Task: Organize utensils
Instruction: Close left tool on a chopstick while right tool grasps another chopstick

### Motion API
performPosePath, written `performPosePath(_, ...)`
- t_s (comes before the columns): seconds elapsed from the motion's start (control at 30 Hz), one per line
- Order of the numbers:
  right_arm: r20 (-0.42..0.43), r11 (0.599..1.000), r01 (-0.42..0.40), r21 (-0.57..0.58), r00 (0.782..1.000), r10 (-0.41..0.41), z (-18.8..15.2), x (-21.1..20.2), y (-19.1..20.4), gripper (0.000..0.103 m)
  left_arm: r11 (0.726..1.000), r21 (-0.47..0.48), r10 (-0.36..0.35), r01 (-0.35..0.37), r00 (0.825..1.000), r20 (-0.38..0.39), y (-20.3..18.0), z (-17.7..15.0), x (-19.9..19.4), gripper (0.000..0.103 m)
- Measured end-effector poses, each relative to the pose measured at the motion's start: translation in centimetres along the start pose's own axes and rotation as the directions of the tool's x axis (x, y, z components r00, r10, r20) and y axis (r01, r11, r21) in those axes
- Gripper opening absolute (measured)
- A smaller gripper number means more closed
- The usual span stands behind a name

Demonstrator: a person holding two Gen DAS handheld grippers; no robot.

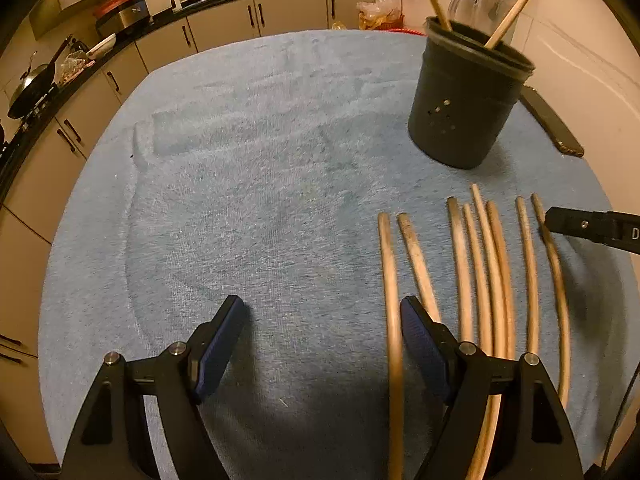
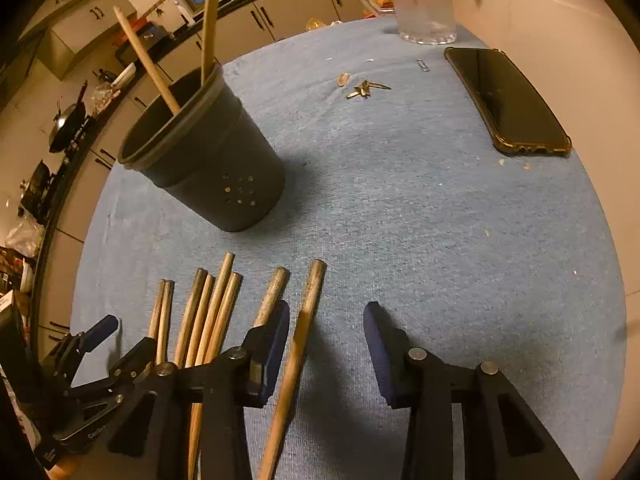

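Observation:
Several wooden chopsticks (image 1: 496,264) lie side by side on a blue towel (image 1: 240,160). A dark round holder (image 1: 464,108) stands behind them with two chopsticks (image 1: 514,10) leaning in it. My left gripper (image 1: 322,308) is open low over the towel, and the leftmost chopstick (image 1: 390,264) lies between its jaws beside the right finger. My right gripper (image 2: 328,312) is open too. The rightmost chopstick (image 2: 310,300) lies between its jaws near the left finger, with a gap to the right pad. The holder (image 2: 208,160) is up left of it.
A black phone (image 2: 508,100) lies at the towel's right edge, and a clear glass jug (image 2: 424,0) stands behind it. Small metal bits (image 2: 366,89) lie mid-towel. Kitchen cabinets and a counter run behind the table, and a wall closes the right side.

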State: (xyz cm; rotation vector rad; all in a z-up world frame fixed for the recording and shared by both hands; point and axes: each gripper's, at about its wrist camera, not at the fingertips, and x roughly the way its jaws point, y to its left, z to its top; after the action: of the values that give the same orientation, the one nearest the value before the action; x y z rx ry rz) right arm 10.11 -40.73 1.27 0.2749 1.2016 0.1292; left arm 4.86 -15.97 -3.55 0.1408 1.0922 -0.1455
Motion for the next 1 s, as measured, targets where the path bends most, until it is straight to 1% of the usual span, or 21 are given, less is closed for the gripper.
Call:
performPosePath(0.07,-0.002,1.000,0.014,-0.016,1.000,-0.014,0.1,0.1,0.5,0.041,1.000,-0.010,-0.011,0.011,1.000,0.001,0.3,0.1,0.2,0.080)
performPosePath(0.17,-0.004,0.999,0.036,-0.035,0.999,-0.036,0.3,0.4,1.0,0.040,1.000,-0.014,-0.004,0.004,1.000,0.000,0.9,0.5,0.5,0.080)
performPosePath(0.3,-0.003,0.997,0.057,-0.043,0.998,-0.057,0.5,0.6,1.3,0.040,1.000,-0.020,0.015,-0.015,1.000,-0.001,1.7,0.9,0.6,0.080)
performPosePath(0.47,-0.003,0.996,0.078,-0.053,0.997,-0.078,0.7,0.9,1.8,0.040,0.999,-0.003,0.036,-0.036,0.999,0.000,1.6,1.8,1.1,0.080)
performPosePath(0.67,-0.002,0.993,0.102,-0.067,0.995,-0.102,1.0,1.2,1.9,0.038,0.999,0.003,0.040,-0.040,0.999,-0.005,1.3,4.0,2.2,0.080)
performPosePath(0.77,0.000,0.992,0.110,-0.068,0.994,-0.110,1.2,1.1,2.0,0.035,0.999,0.011,0.047,-0.047,0.999,-0.005,1.2,5.3,2.9,0.080)
performPosePath(0.87,0.003,0.991,0.118,-0.070,0.993,-0.118,1.3,1.0,1.8,0.029,0.999,0.000,0.034,-0.034,0.999,-0.006,1.5,6.3,3.7,0.080)
performPosePath(0.9,0.005,0.991,0.117,-0.068,0.993,-0.117,1.4,1.1,1.6,0.027,1.000,-0.006,0.027,-0.027,1.000,-0.006,1.6,6.5,3.8,0.080)
performPosePath(0.97,0.005,0.991,0.114,-0.065,0.994,-0.114,1.5,1.1,1.4,0.025,1.000,-0.027,-0.004,0.004,1.000,-0.008,2.0,6.9,4.1,0.074)
performPosePath(1.0,0.004,0.991,0.116,-0.066,0.993,-0.116,1.7,1.2,1.3,0.024,1.000,-0.025,-0.002,0.002,1.000,-0.008,2.0,7.2,4.2,0.070)
